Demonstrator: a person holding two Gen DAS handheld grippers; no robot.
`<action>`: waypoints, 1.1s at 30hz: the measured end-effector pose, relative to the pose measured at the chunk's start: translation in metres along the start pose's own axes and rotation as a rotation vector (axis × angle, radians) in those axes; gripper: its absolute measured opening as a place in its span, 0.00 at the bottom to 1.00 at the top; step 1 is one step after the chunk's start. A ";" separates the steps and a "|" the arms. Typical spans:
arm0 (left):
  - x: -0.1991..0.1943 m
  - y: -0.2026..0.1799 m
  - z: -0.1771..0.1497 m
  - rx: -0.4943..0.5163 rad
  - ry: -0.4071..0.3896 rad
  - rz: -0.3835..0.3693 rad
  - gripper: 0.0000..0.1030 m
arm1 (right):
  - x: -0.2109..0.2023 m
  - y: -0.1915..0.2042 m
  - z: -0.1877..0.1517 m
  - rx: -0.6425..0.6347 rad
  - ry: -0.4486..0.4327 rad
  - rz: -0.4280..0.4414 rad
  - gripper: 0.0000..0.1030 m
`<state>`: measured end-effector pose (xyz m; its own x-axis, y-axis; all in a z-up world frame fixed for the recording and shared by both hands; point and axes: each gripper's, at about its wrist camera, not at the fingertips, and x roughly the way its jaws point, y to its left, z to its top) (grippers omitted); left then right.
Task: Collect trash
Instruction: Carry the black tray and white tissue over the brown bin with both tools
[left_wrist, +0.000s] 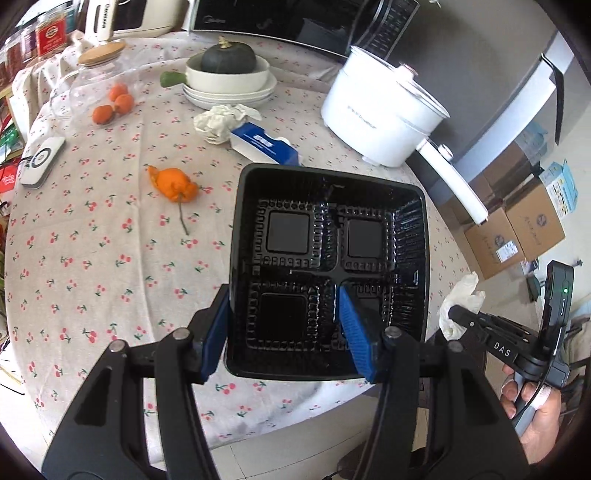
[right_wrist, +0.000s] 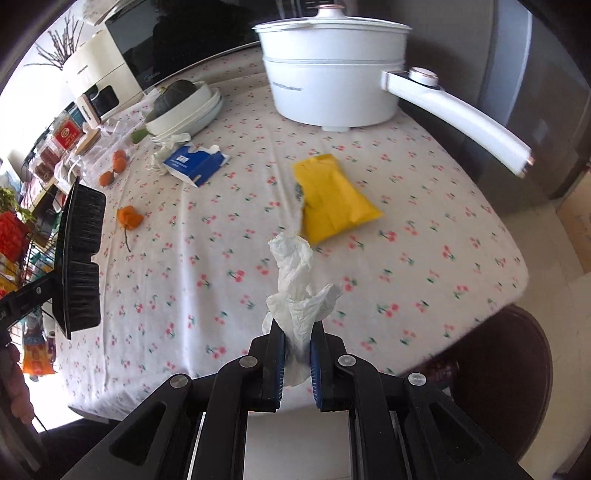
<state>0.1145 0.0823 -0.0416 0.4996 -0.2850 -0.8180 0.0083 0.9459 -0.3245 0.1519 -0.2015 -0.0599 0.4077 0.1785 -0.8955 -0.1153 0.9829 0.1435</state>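
1. tissue, crumpled and white, is pinched between the clenched blue pads of the right gripper; it sticks up toward 12 o'clock above the tablecloth.
2. black tray, four-sectioned plastic, is grasped by the left gripper: one pad outside its wall at 9 o'clock, the other inside at 3 o'clock. in the right wrist view the tray appears edge-on at 9 o'clock.
3. yellow packet lies flat on the cloth just beyond the held tissue, toward 1 o'clock.
4. orange peel with a stem lies at 10 o'clock of the tray, apart from it.
5. blue tissue box sits past the tray's far rim at 11 o'clock, a second crumpled wad touching it.
6. white pot with a long handle stands at 1 o'clock; stacked dishes holding a dark squash stand farther off at 11 o'clock.
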 end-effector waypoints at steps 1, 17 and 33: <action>0.003 -0.007 -0.002 0.015 0.009 -0.006 0.57 | -0.003 -0.012 -0.006 0.019 0.000 -0.002 0.12; 0.061 -0.113 -0.052 0.257 0.155 -0.039 0.57 | -0.034 -0.133 -0.087 0.165 -0.006 -0.051 0.12; 0.115 -0.223 -0.103 0.483 0.210 -0.102 0.57 | -0.061 -0.217 -0.162 0.278 0.003 -0.095 0.12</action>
<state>0.0805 -0.1772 -0.1121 0.2918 -0.3573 -0.8872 0.4700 0.8614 -0.1924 0.0052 -0.4331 -0.1047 0.4018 0.0849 -0.9118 0.1761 0.9699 0.1679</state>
